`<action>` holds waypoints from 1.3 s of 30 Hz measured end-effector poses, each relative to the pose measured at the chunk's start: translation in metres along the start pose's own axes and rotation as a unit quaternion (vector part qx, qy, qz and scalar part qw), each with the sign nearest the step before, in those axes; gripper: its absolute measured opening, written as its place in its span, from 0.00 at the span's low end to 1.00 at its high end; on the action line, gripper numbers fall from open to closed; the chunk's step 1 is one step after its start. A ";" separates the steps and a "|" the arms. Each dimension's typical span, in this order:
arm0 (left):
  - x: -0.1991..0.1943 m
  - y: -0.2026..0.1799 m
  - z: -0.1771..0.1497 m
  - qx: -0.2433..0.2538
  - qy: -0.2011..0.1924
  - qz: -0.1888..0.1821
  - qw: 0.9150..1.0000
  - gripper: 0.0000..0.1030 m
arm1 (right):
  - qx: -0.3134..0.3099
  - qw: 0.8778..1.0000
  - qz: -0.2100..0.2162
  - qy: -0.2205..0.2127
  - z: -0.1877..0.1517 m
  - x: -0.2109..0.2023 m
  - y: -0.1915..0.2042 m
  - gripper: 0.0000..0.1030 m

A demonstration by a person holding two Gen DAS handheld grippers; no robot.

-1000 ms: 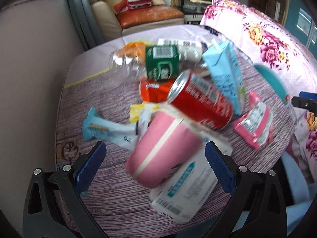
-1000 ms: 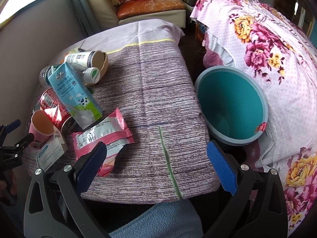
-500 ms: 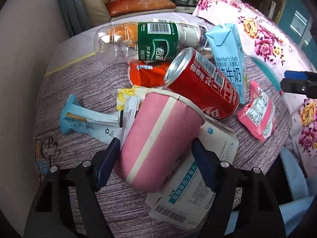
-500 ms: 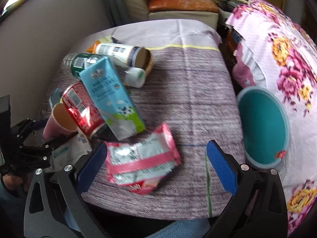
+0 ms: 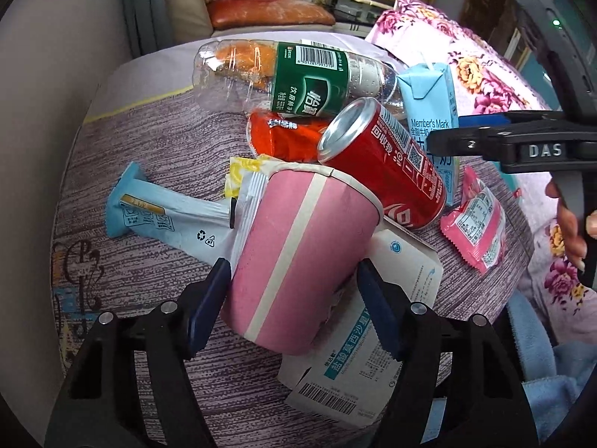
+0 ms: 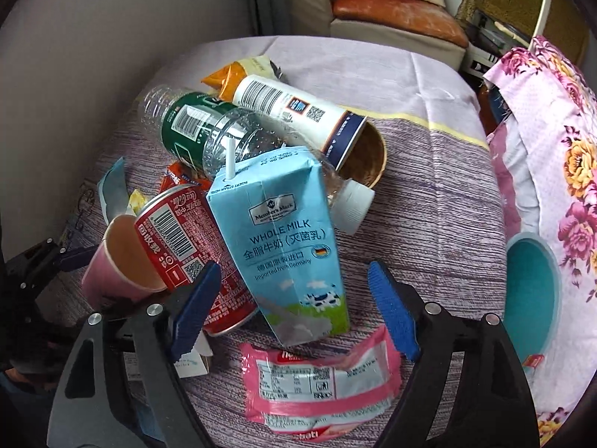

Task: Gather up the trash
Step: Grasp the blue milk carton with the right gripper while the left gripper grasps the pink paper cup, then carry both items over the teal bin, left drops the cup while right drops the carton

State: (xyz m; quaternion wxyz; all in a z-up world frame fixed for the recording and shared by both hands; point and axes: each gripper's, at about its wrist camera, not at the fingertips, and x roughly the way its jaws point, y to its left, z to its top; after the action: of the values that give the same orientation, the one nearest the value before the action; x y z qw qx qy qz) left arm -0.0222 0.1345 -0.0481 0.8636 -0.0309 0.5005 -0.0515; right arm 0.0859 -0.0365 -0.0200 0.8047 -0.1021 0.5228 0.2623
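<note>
A pile of trash lies on a table with a purple cloth point(image 5: 156, 149). My left gripper point(image 5: 294, 295) is shut on a pink paper cup point(image 5: 298, 257) that lies on its side; the cup also shows in the right wrist view point(image 6: 112, 265). A red soda can point(image 5: 388, 164) leans on the cup's rim. My right gripper point(image 6: 294, 310) is open, its fingers on either side of the lower end of a blue milk carton point(image 6: 283, 246). A pink snack packet point(image 6: 321, 384) lies just below it. A teal bin point(image 6: 530, 298) stands at the table's right.
A clear plastic bottle with a green label point(image 5: 298, 78), an orange wrapper point(image 5: 283, 134), a light blue wrapper point(image 5: 160, 216) and a white medicine box point(image 5: 358, 358) lie around the cup. A white tube-shaped container point(image 6: 306, 119) lies behind the carton. A floral cover point(image 6: 548, 156) is at the right.
My left gripper has moved in and closed its fingers on the pink cup. My right gripper has swung left from the bin side and come up around the milk carton.
</note>
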 end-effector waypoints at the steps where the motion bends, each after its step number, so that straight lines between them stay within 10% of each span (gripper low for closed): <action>1: 0.000 -0.001 0.000 0.001 0.000 0.001 1.000 0.69 | -0.003 1.000 0.002 -0.002 0.000 0.002 0.001 0.65; 2: -0.001 -0.001 0.000 0.001 0.000 0.002 1.000 0.68 | -0.007 1.000 0.007 -0.007 0.000 0.001 0.001 0.50; 22: -0.068 -0.037 0.052 -0.015 -0.068 0.010 0.998 0.64 | 0.075 0.988 0.034 -0.128 -0.005 -0.094 -0.070 0.49; 39: 0.052 -0.264 0.151 0.117 -0.007 -0.100 0.988 0.64 | 0.287 0.946 -0.067 -0.137 -0.124 -0.118 -0.301 0.49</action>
State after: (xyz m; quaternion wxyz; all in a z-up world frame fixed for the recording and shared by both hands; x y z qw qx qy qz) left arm 0.1190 -0.1337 0.0100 0.8552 0.0197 0.4795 -0.1955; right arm 0.1108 -0.3812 -0.0014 0.8795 0.1352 0.4526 0.0581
